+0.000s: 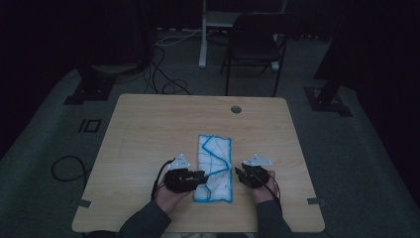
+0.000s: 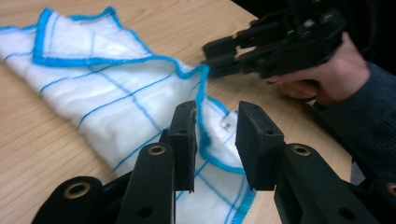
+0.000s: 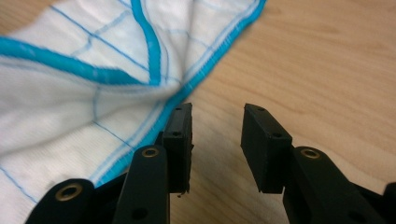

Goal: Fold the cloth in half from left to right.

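cloth (image 1: 215,166) lying partly folded; both grippers, left (image 2: 215,135) and right (image 3: 217,140), hovering agape at its edges, folding unfinished.

Both forearms come in from the near edge, each hand wrapped around a gripper's handle. The left gripper (image 1: 199,177) points right and a little forward, jaws parted. The right gripper (image 1: 239,173) points left toward it, jaws also parted. The two tips stand near each other, apart.

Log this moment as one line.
left gripper: open, over cloth | right gripper: open, beside cloth edge | cloth: folded on table
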Demonstrator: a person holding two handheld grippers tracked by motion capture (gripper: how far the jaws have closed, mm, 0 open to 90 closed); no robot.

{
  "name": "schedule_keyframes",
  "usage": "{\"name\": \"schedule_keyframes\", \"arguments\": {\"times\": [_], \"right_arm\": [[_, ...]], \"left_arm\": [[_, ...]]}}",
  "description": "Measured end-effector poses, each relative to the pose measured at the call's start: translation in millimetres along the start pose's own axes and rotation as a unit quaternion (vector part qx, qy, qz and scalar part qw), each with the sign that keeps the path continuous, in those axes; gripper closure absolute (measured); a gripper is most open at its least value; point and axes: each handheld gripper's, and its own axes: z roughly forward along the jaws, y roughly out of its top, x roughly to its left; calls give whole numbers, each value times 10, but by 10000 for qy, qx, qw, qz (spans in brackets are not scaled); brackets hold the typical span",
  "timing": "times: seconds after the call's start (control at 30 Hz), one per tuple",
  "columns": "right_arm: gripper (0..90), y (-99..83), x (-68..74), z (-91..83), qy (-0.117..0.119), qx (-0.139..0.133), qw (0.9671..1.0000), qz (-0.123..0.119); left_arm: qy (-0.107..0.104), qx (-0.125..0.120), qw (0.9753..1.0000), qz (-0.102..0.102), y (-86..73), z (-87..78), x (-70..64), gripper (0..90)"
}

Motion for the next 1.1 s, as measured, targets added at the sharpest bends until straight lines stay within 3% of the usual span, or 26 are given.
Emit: {"name": "schedule_keyframes", "arguments": {"times": [0.17, 0.27, 0.37, 0.5, 0.6, 0.77, 0.83, 0.93, 1.1], "right_arm": [[637, 129, 89, -86, 228, -358, 9991, 37], [637, 216, 167, -81, 346, -444, 9984, -30], [631, 294, 232, -44, 418, -462, 9980, -125], [630, 348, 260, -16, 439, -460, 9979, -143], [630, 374, 256, -24, 428, -516, 9977, -129], [619, 456, 261, 6, 508, -470, 9974, -175], [613, 440, 264, 36, 532, -356, 9976, -254], [612, 365, 267, 38, 544, -244, 9979, -260], [612, 203, 198, -4, 510, -105, 9985, -161]], "left_arm": [[128, -63, 9999, -76, -30, -27, 68, 702], [456, -33, 9989, -106, -66, -51, 117, 717], [688, 140, 9974, -177, -123, -13, 169, 734], [853, 435, 9954, -69, -167, 139, 185, 674], [906, 476, 9947, -43, -174, 203, 190, 654], [1196, 681, 9905, 32, -180, 320, 210, 646], [1177, 718, 9904, 100, -200, 352, 201, 716], [1136, 649, 9914, 12, -199, 341, 194, 839], [1034, 546, 9931, -125, -195, 288, 217, 876]]}}
